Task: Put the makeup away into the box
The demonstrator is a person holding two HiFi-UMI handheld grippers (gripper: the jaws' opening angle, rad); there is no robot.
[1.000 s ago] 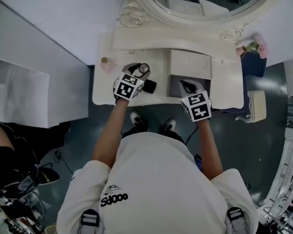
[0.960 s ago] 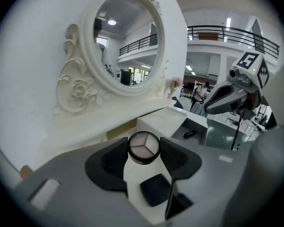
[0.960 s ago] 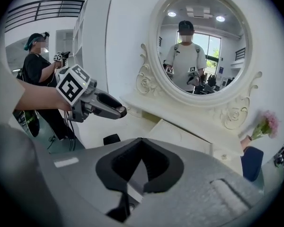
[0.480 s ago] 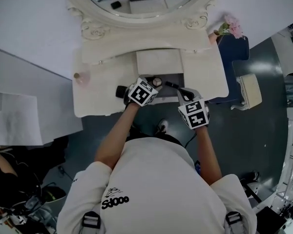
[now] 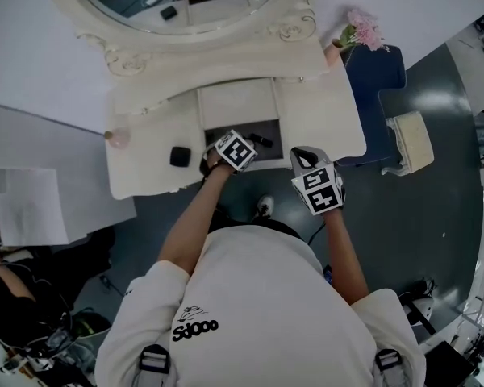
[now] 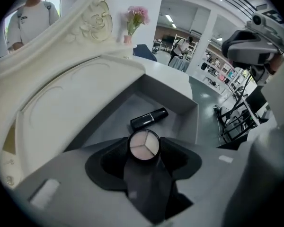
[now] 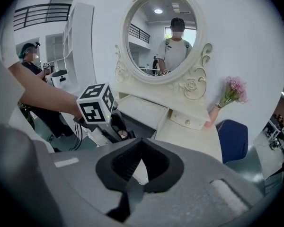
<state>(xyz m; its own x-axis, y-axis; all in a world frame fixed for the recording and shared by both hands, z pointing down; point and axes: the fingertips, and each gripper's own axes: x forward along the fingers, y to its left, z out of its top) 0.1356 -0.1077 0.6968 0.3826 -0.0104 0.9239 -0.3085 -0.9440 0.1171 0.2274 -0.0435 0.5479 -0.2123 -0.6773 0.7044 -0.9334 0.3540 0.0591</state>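
a person at a white dressing surface (image 5: 145, 172) holds the left tongs (image 6: 144, 151) above the near end of the open grey box (image 6: 179, 97) set into the middle of the surface. these tongs stand partly open, both pads pressed on a round compact (image 6: 143, 143) with three pale shades showing on its face. a black tube (image 6: 149, 118) lies on the floor of the box just beyond the compact, apart from it. the right tongs (image 7: 141, 144) are closed tight with nothing between them. they hang over the front edge of the surface, to the right of the box. a small black case (image 5: 180, 156) sits on the surface left of the box. pink flowers (image 7: 233, 91) stand at the back right corner, beside the oval mirror (image 7: 160, 37).
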